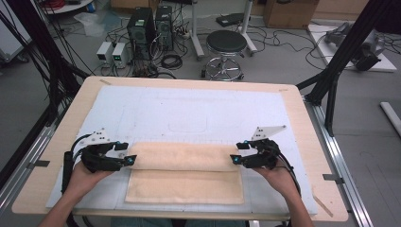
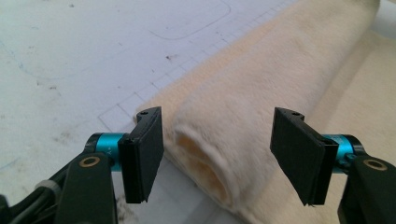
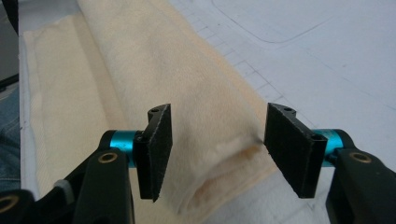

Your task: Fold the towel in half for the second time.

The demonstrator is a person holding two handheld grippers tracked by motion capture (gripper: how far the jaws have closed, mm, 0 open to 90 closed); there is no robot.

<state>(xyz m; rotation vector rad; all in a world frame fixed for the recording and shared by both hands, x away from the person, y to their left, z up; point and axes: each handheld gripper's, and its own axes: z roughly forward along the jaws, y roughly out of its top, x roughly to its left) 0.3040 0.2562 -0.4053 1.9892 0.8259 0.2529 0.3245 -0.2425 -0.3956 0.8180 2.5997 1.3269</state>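
A cream towel (image 1: 184, 187) lies on the white mat near the front of the table. Its far part is rolled into a long roll (image 1: 182, 158) running left to right. My left gripper (image 1: 127, 153) sits at the roll's left end and is open. In the left gripper view, the roll's end (image 2: 210, 163) lies between the pads (image 2: 144, 149) without touching them. At the roll's right end, my right gripper (image 1: 238, 153) is also open. In the right gripper view its pads (image 3: 292, 144) stand on either side of the roll (image 3: 154, 60) with gaps.
The white mat (image 1: 189, 109) covers most of the wooden table (image 1: 302, 123). Beyond the far edge, a black stool (image 1: 226, 45), computer towers (image 1: 142, 28) and cables are on the floor. A black frame strut (image 1: 340, 61) rises at the right.
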